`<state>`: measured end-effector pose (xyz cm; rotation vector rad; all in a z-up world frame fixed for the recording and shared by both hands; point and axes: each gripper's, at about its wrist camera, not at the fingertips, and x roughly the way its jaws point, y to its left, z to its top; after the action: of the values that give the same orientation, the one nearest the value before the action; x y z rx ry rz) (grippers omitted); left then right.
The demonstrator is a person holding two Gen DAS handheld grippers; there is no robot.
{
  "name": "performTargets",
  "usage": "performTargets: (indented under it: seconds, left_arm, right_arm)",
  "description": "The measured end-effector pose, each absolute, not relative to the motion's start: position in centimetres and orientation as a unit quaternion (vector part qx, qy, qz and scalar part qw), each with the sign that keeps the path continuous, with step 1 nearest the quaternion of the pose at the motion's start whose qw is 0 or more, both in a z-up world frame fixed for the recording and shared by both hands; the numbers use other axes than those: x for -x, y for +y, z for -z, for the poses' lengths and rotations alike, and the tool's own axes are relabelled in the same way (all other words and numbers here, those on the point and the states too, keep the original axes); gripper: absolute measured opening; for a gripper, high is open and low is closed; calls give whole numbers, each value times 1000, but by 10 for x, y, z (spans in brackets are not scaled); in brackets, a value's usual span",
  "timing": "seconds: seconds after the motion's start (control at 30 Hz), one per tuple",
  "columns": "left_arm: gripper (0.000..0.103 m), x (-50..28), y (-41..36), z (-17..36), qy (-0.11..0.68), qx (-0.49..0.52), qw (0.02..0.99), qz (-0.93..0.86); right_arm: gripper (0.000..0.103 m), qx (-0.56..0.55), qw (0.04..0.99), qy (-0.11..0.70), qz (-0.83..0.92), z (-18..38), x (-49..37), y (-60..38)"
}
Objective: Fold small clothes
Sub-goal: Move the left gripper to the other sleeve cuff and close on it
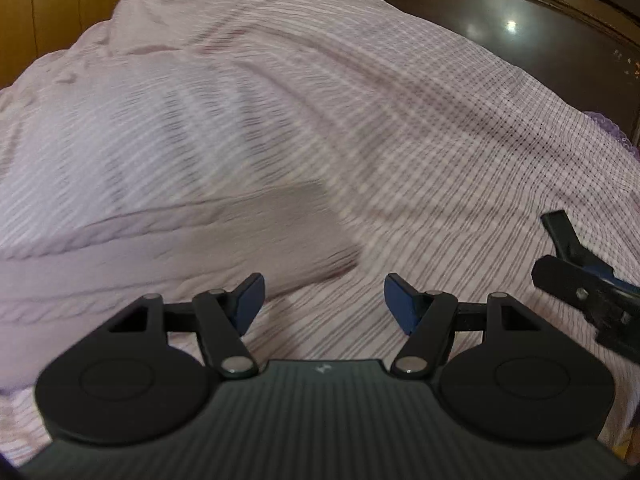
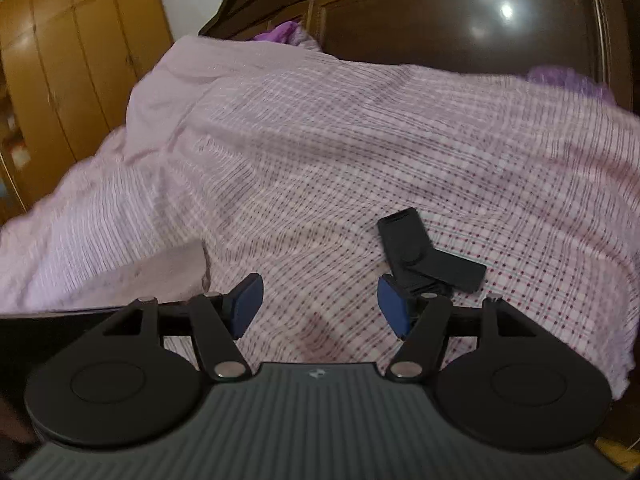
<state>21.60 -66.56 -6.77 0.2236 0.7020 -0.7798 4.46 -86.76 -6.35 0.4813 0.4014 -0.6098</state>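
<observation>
A folded pale lilac cable-knit garment (image 1: 168,248) lies on the pink checked bed cover (image 1: 360,100), just ahead and left of my left gripper (image 1: 324,304). The left gripper is open and empty, hovering above the cover. The garment's corner also shows in the right wrist view (image 2: 160,276), to the left of my right gripper (image 2: 320,304), which is open and empty. The right gripper's black body shows at the right edge of the left wrist view (image 1: 588,284).
A black folding stand-like object (image 2: 424,260) lies on the bed cover (image 2: 400,140) just past my right finger. A dark wooden headboard (image 2: 460,20) stands behind the bed, purple cloth (image 2: 568,80) by it, and a wooden wardrobe (image 2: 72,60) to the left.
</observation>
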Motion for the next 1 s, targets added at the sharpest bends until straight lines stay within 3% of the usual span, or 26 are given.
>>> performTargets:
  seconds: [0.23,0.37,0.4,0.43,1.0]
  left_arm:
    - [68,-220,-703,83,303,-116,876,357]
    - [65,-226,-709,85,296,-118,881,350]
    - [41,-228,-710,86,295,-116,883,347]
    - [11,-229,-708,86,293,-115,886,340]
    - [8,-241,-646,34,265,-78,899,340]
  right_arm:
    - [71,-245,903,191,296,71,-48,-881]
    - [81,-236,907,200,285,73,-55,-878]
    - [82,-236,907,203,283,75,-57,-877]
    - [83,-237,907,203,283,75,-58,-876]
    - [85,-237,915,207,251,72,-85,-854]
